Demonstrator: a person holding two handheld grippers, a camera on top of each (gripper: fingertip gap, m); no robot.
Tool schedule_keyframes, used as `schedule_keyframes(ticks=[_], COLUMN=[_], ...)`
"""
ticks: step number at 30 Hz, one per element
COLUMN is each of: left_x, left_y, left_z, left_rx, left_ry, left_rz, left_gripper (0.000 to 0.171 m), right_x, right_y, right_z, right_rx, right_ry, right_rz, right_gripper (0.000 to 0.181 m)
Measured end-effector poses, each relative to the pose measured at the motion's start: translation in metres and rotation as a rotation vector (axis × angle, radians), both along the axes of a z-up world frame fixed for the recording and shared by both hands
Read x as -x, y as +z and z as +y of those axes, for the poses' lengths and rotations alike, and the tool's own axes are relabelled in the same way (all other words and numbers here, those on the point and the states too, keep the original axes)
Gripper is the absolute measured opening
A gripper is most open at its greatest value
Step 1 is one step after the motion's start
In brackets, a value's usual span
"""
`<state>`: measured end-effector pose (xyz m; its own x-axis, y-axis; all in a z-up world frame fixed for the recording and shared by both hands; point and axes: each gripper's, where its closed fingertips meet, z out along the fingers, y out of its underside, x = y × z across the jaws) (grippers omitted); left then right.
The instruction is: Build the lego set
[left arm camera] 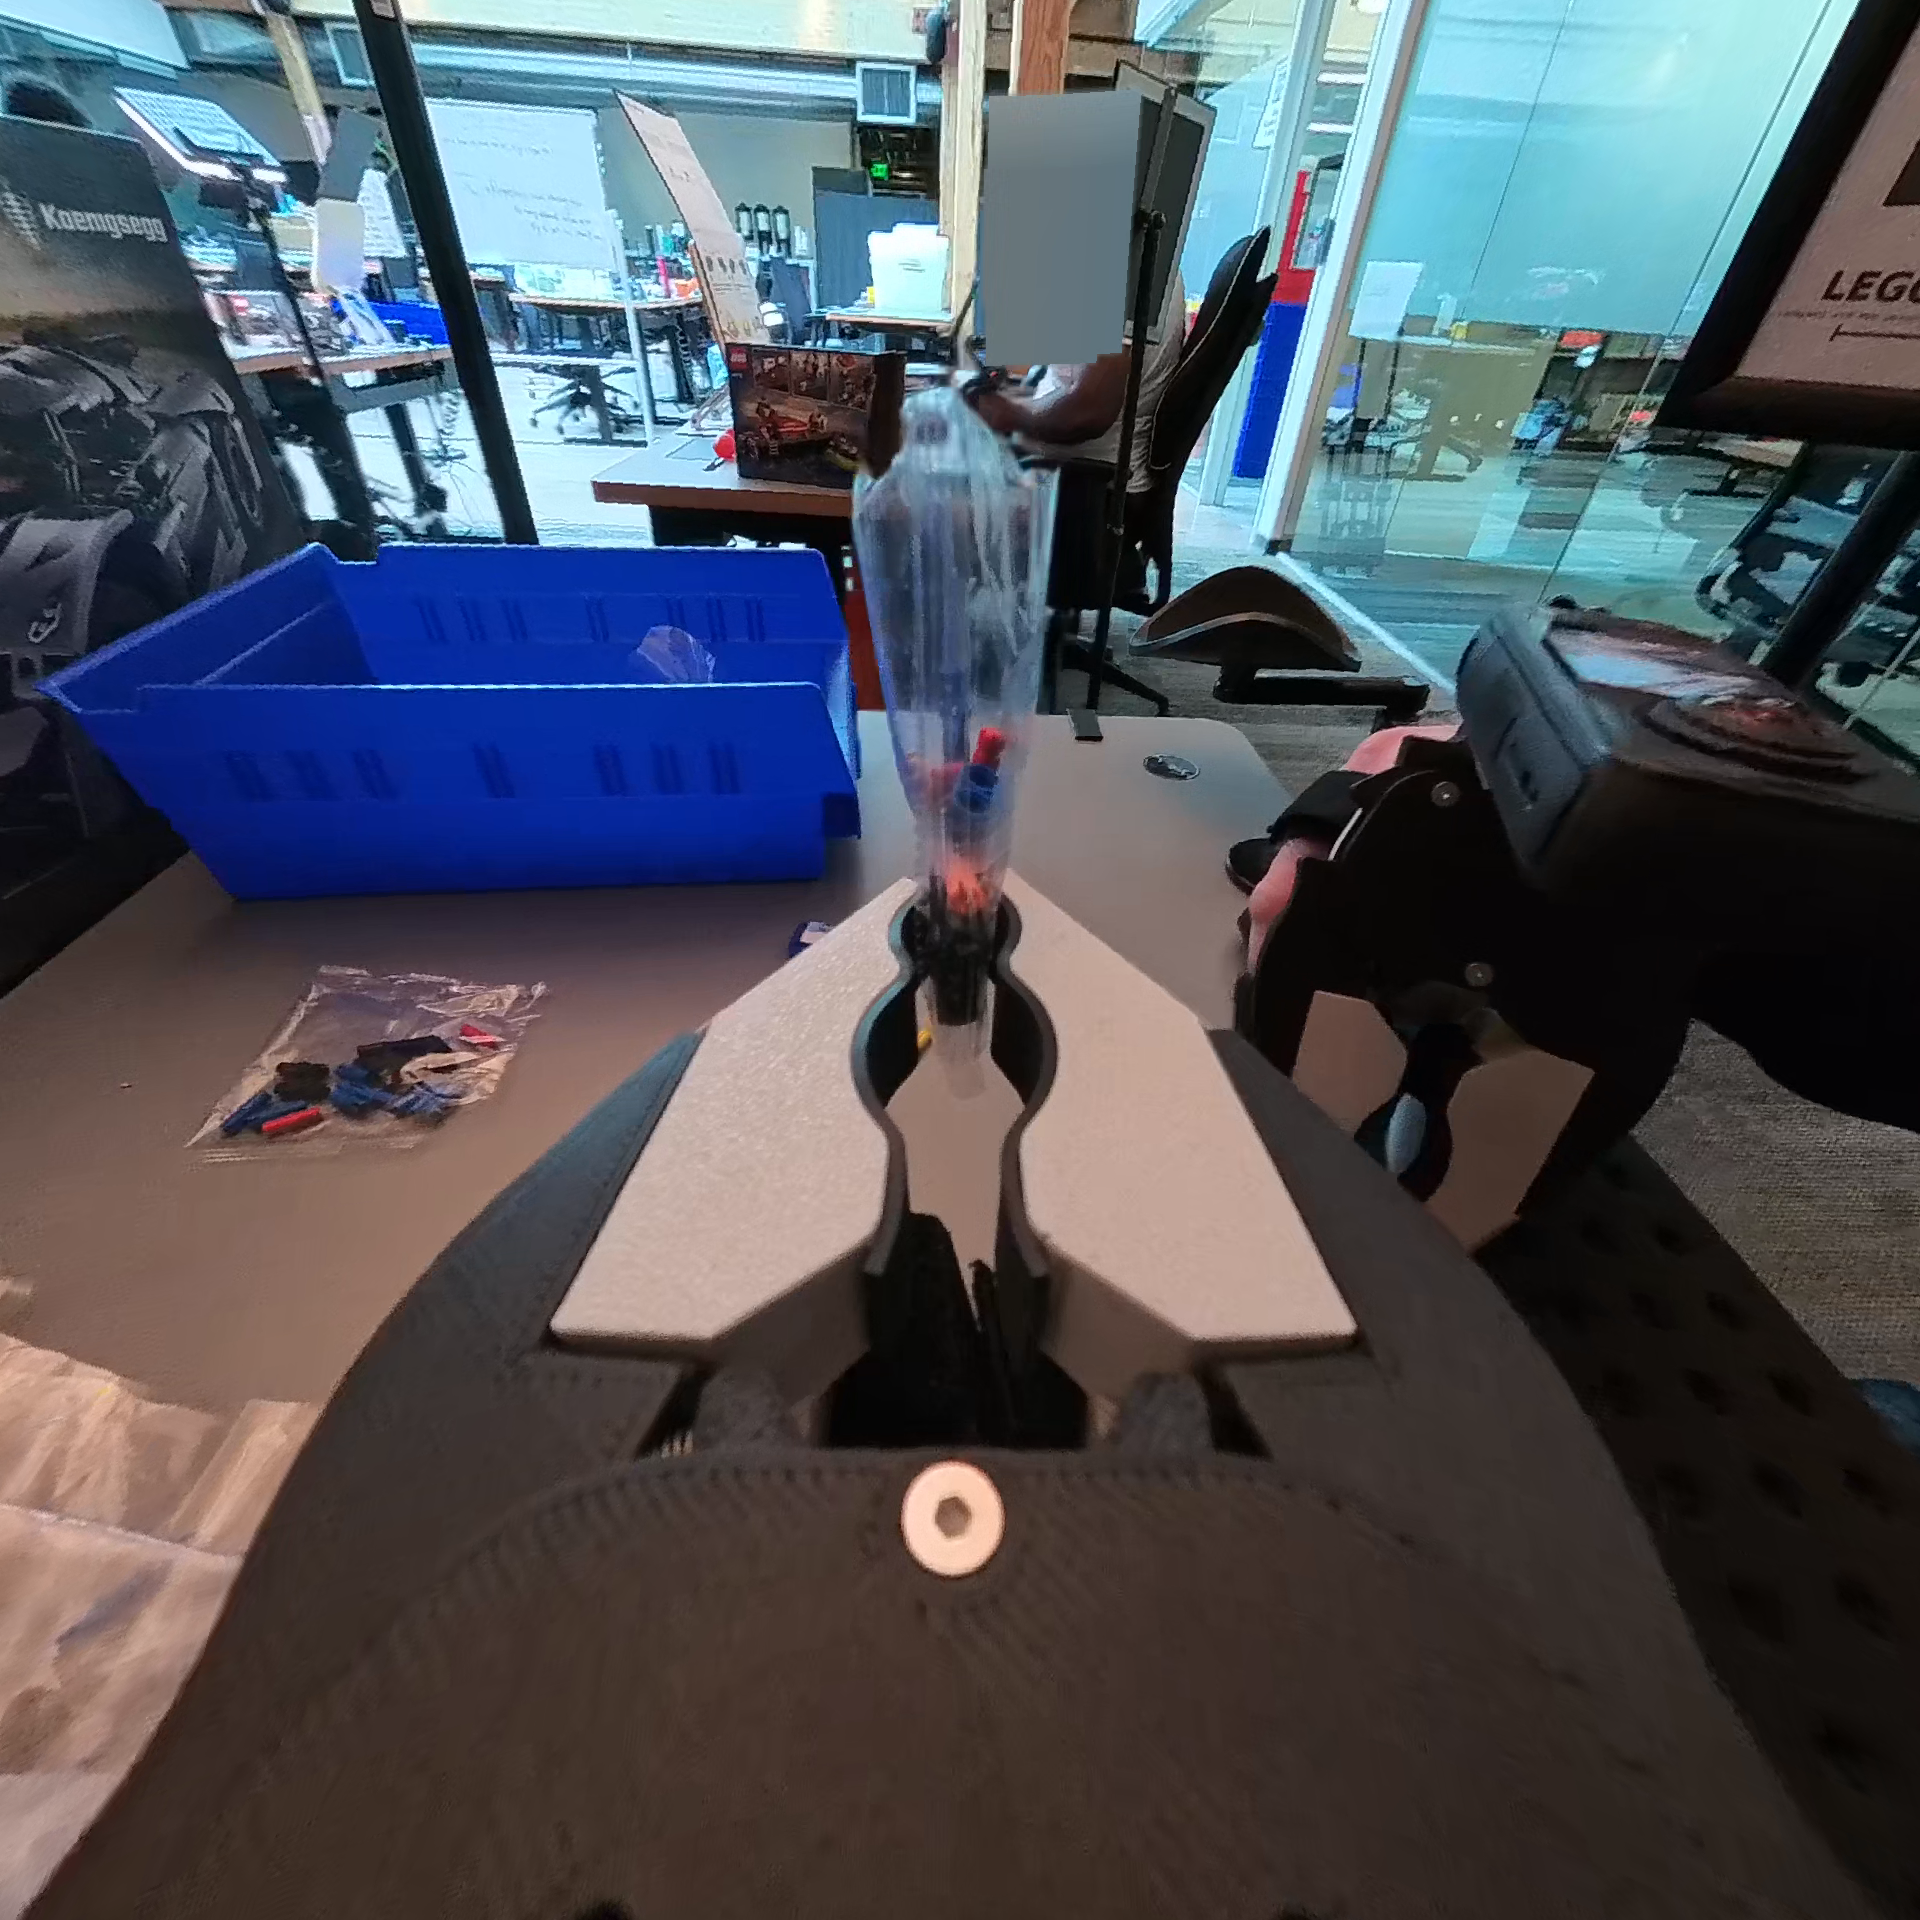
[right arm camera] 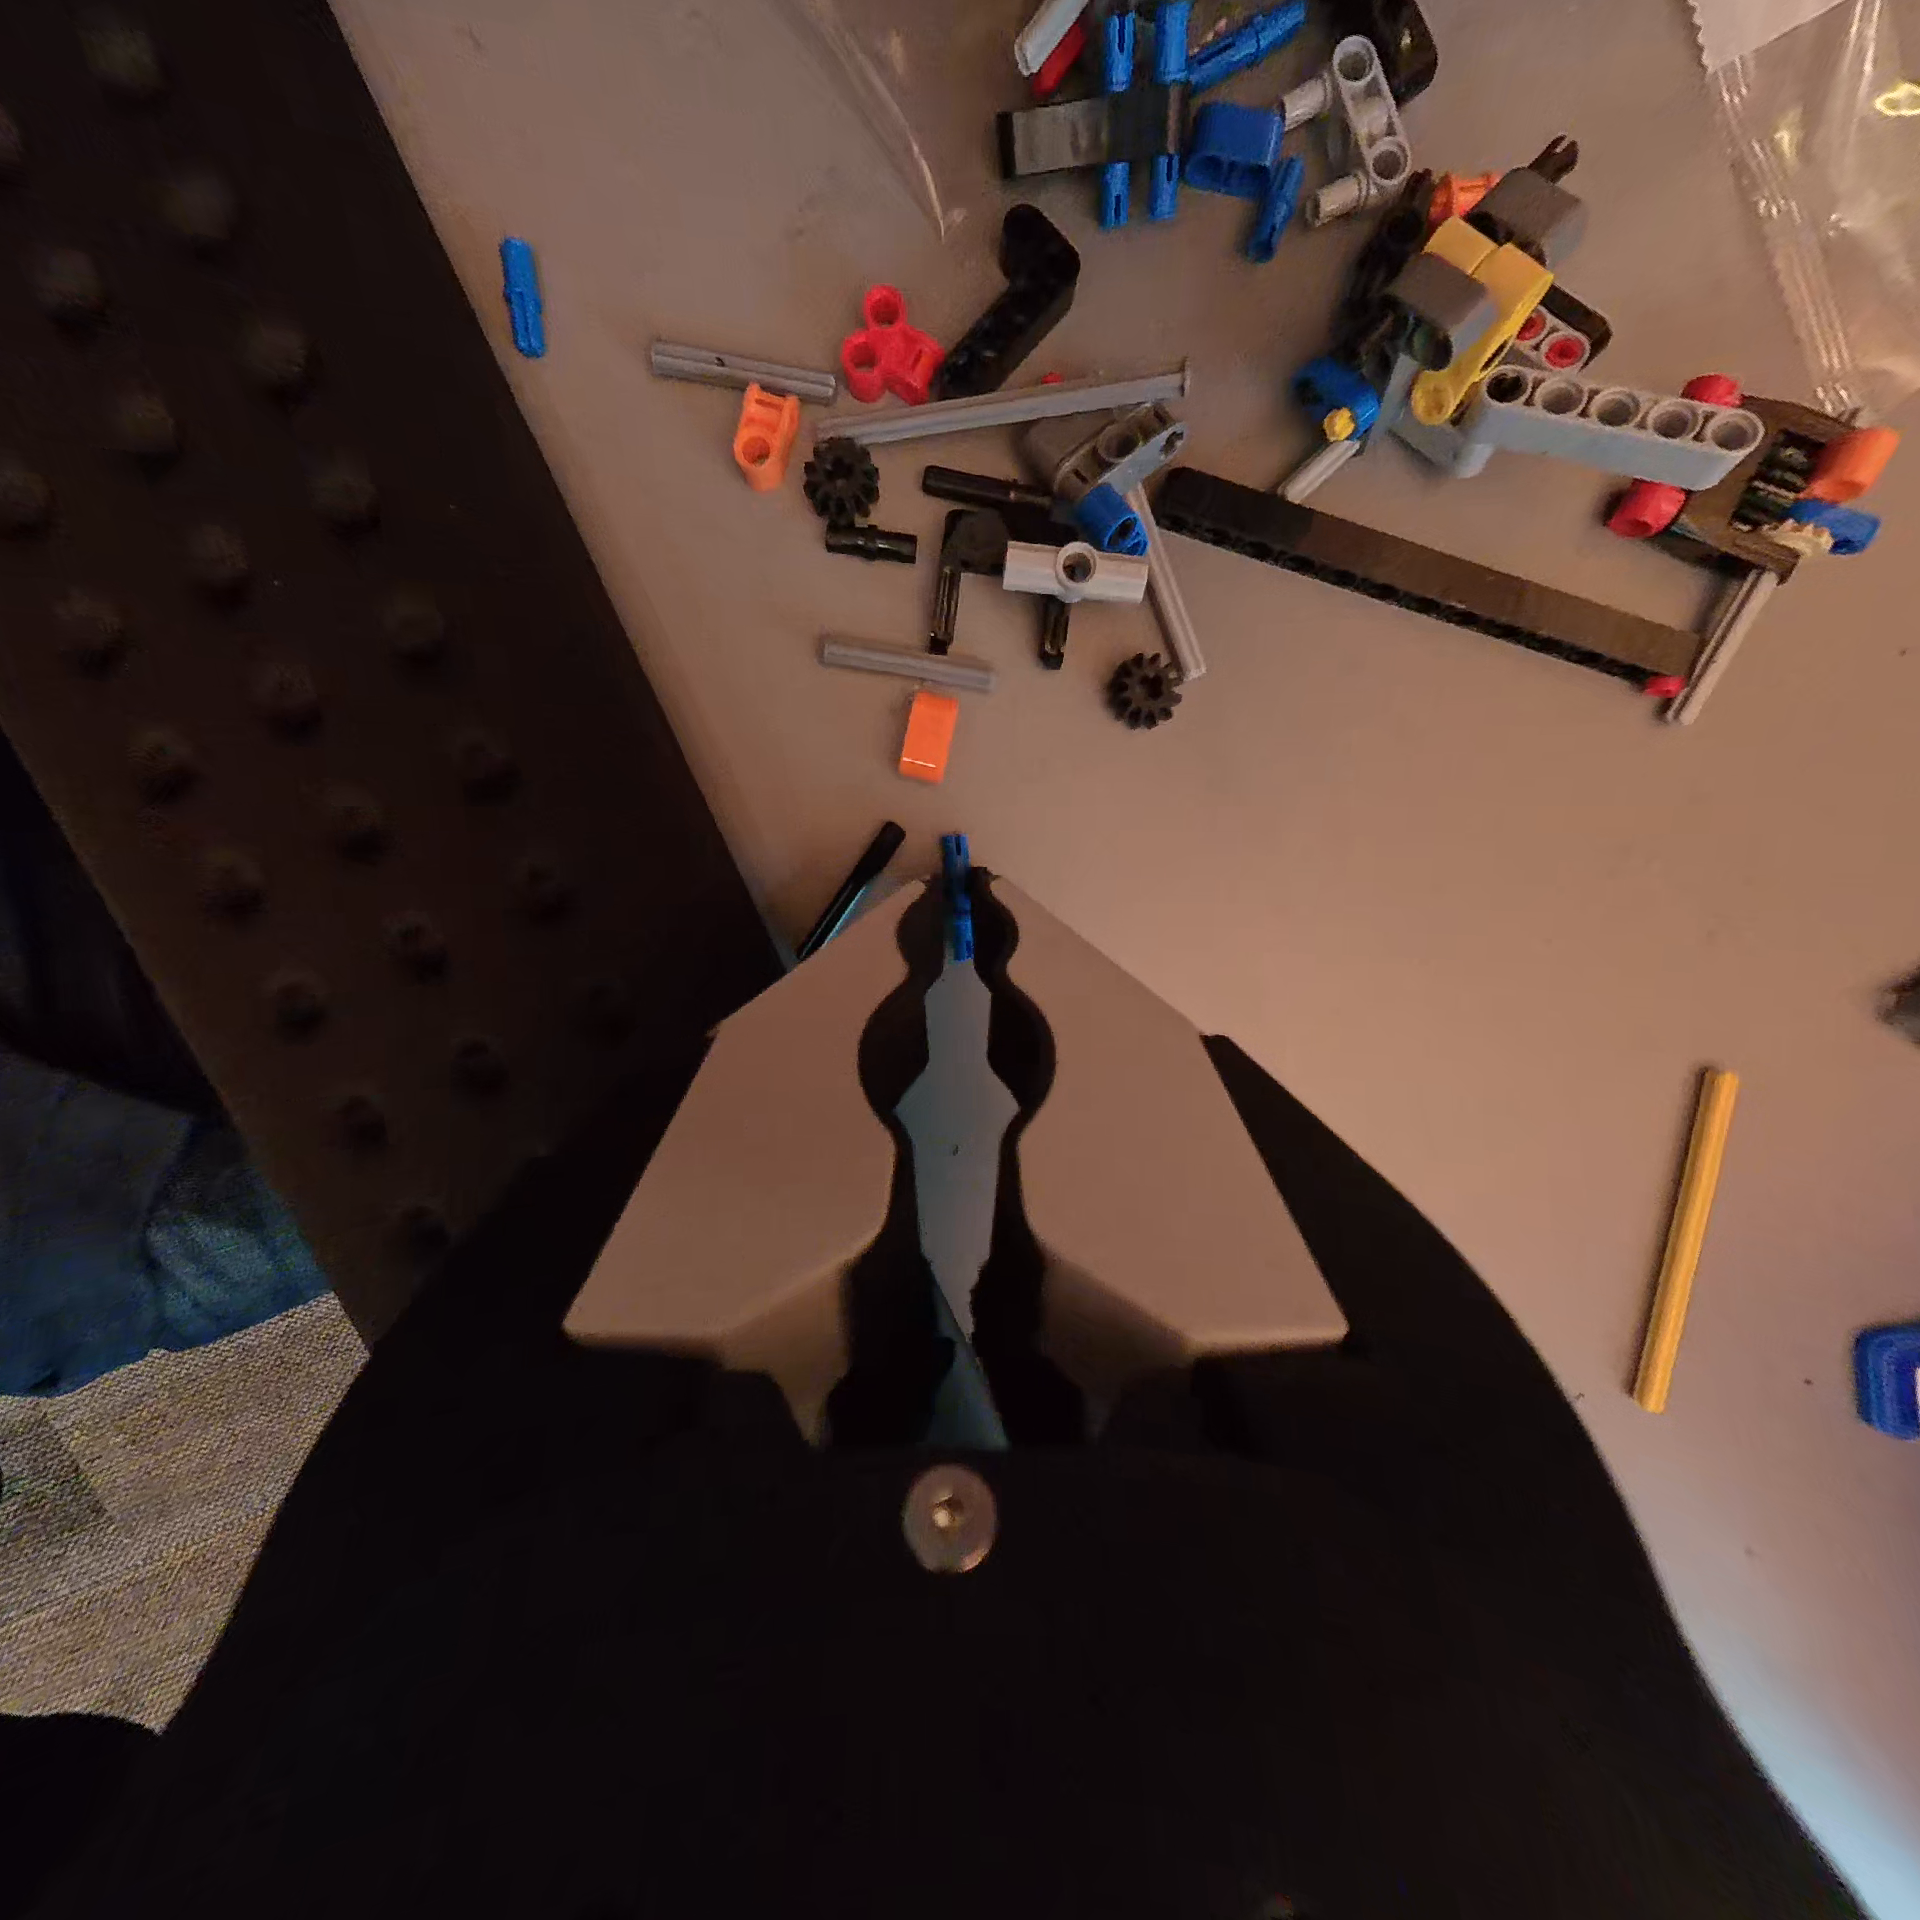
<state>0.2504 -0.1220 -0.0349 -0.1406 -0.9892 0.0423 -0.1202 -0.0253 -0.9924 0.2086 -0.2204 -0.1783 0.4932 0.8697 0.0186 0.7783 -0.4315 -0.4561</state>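
In the left wrist view my left gripper [left arm camera: 954, 935] is shut on a clear plastic bag [left arm camera: 951, 623] of small red, blue and black lego pieces, held upright above the table. The right gripper's body [left arm camera: 1558, 883] shows at the right, held by a hand. In the right wrist view my right gripper [right arm camera: 957, 891] is shut on a small blue pin [right arm camera: 955, 896] just above the table. A part-built lego assembly [right arm camera: 1538, 436] of grey, black and yellow beams lies at the upper right. Loose pieces [right arm camera: 987, 499] lie scattered ahead.
A blue bin [left arm camera: 468, 727] stands at the back left. A second bag of pieces [left arm camera: 364, 1060] lies flat on the table. A yellow axle [right arm camera: 1683, 1236] and a blue piece [right arm camera: 1886, 1382] lie at the right. A black studded mat [right arm camera: 260, 623] borders the table's left edge. The tips of one gripper are about 20 cm away from the tips of the other.
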Motion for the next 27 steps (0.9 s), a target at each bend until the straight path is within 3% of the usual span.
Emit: schedule_keyframes(ticks=[7, 11, 14, 21, 24, 27], left_x=[-0.005, -0.005, -0.005, -0.005, -0.006, -0.006], left_y=[-0.011, -0.012, -0.011, -0.009, -0.010, -0.010], left_z=[0.003, 0.003, 0.003, 0.002, 0.001, -0.001], left_rx=[-0.097, -0.101, -0.093, -0.082, -0.086, -0.087], left_ry=[0.059, 0.061, 0.058, 0.049, 0.042, 0.036], left_rz=[0.065, 0.071, 0.064, 0.052, 0.056, 0.056], left_gripper=[0.006, 0.006, 0.006, 0.006, 0.006, 0.005], right_x=[-0.002, -0.004, -0.012, -0.042, -0.044, -0.040], right_y=[0.001, 0.020, 0.059, 0.195, 0.221, 0.223], right_z=[0.003, 0.008, 0.025, 0.074, 0.087, 0.098], right_rx=[-0.019, -0.064, -0.170, -0.512, -0.565, -0.536], right_ry=[-0.014, -0.034, -0.077, -0.221, -0.226, -0.223], right_rz=[-0.002, 0.053, 0.121, 0.303, 0.310, 0.309], right_gripper=[0.001, 0.001, 0.001, 0.001, 0.001, 0.002])
